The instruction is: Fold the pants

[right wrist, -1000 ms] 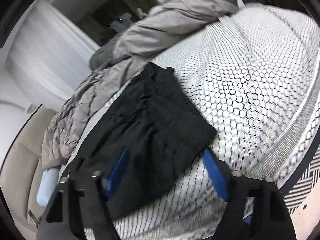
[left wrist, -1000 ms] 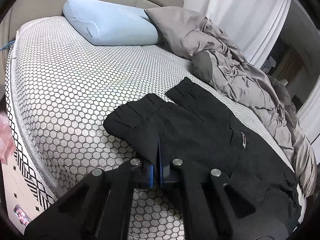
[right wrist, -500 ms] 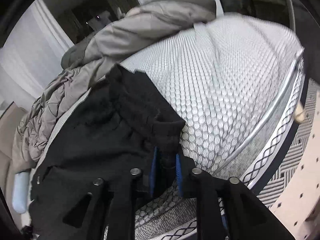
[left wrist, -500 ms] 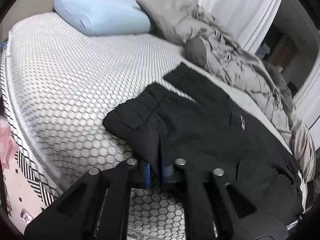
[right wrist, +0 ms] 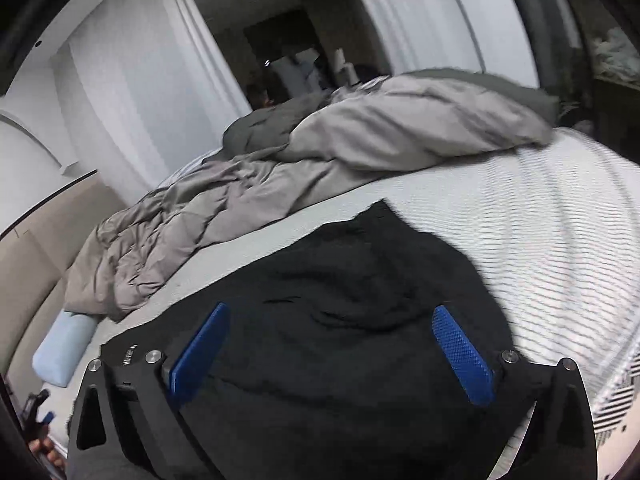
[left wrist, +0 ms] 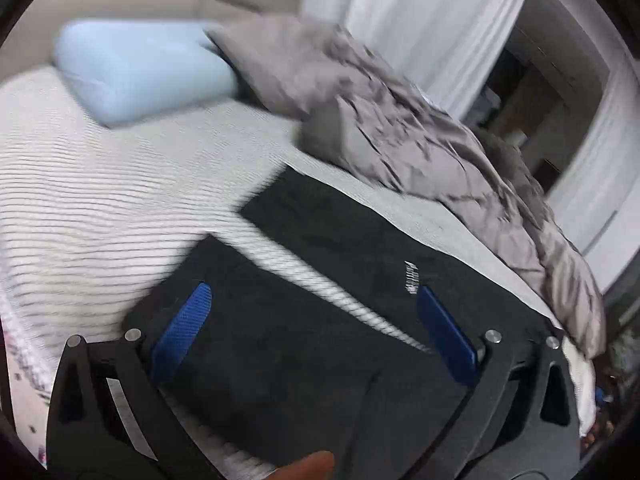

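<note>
One patterned mattress (left wrist: 100, 208) bears pants (left wrist: 320, 352), duvet (left wrist: 400, 140).

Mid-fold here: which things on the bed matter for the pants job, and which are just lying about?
Job: pants, left tool, right tool, both opening with nothing gripped.
Lying about: pillow, duvet, curtains.

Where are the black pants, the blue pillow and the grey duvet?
Black pants (right wrist: 360, 280): right wrist view, middle of the fabric.
Blue pillow (left wrist: 136, 68): left wrist view, its top face.
Grey duvet (right wrist: 248, 196): right wrist view, crumpled middle.
</note>
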### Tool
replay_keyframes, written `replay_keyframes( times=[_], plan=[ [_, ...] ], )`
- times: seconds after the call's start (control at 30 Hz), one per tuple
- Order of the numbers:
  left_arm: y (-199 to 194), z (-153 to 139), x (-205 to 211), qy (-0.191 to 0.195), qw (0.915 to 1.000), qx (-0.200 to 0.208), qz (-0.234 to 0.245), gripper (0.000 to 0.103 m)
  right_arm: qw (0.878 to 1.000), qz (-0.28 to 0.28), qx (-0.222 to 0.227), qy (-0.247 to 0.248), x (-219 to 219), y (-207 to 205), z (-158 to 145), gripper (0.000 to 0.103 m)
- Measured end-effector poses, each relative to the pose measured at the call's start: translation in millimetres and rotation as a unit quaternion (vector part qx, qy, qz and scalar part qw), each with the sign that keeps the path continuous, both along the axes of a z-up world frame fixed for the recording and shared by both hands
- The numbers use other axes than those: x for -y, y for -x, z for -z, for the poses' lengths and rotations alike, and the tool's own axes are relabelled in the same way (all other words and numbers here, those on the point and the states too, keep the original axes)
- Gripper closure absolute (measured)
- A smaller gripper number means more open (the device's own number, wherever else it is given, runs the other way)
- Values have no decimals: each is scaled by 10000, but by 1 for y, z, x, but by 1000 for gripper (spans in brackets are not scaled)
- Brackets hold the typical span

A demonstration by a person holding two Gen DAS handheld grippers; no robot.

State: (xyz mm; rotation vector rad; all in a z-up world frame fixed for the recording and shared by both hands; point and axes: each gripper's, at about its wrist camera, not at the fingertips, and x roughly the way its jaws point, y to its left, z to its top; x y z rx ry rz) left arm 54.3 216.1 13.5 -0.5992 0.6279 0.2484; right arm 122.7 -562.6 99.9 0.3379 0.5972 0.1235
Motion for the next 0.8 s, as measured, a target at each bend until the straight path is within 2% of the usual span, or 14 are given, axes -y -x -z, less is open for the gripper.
replay_keyframes(
  times=[0.07,0.1,0.17,0.23,0.27,0.33,0.37,0.4,0.47,0.53,0.6,0.67,0.73,0.8],
  plan=[
    [-37,14,-1,459,9984,-313,131,8,9997,-67,-82,-219,-4,-18,4,0],
    [-53,23,-2,699,9965,-410,225,19,9994,-101,-80,-315,-4,-25,5,0],
    [-87,48,-1,1097,9904,-743,392,32,9988,-89,-116,-463,-4,-44,11,0],
    [-114,72,2,1227,9853,-1091,479,35,9986,-67,-153,-501,-4,-55,22,0],
    [-124,81,2,1223,9842,-1221,396,40,9987,-85,-164,-480,-3,-57,25,0],
    [-130,83,4,1175,9869,-1081,210,45,9990,-84,-219,-383,3,-57,32,0],
    [-132,79,4,1151,9884,-975,186,68,9991,-38,-273,-337,7,-58,36,0],
    [-135,77,2,1160,9885,-958,157,103,9990,27,-298,-330,12,-59,37,0],
    [-128,67,-2,1258,9901,-614,22,103,9991,178,-233,-291,20,-59,35,0],
    [-122,54,-1,873,9952,-444,-42,103,9991,366,-102,-171,30,-53,30,0],
    [-126,51,0,429,9961,-751,-153,102,9984,556,-95,-89,41,-50,28,0],
    [-132,60,3,426,9926,-1111,-231,101,9976,660,-191,-103,53,-50,30,0],
    [-130,62,4,524,9925,-1092,-175,101,9971,688,-301,-115,61,-53,32,0],
    [-127,59,11,392,9937,-1045,-102,92,9976,505,-434,-182,64,-61,34,1]
  ],
)
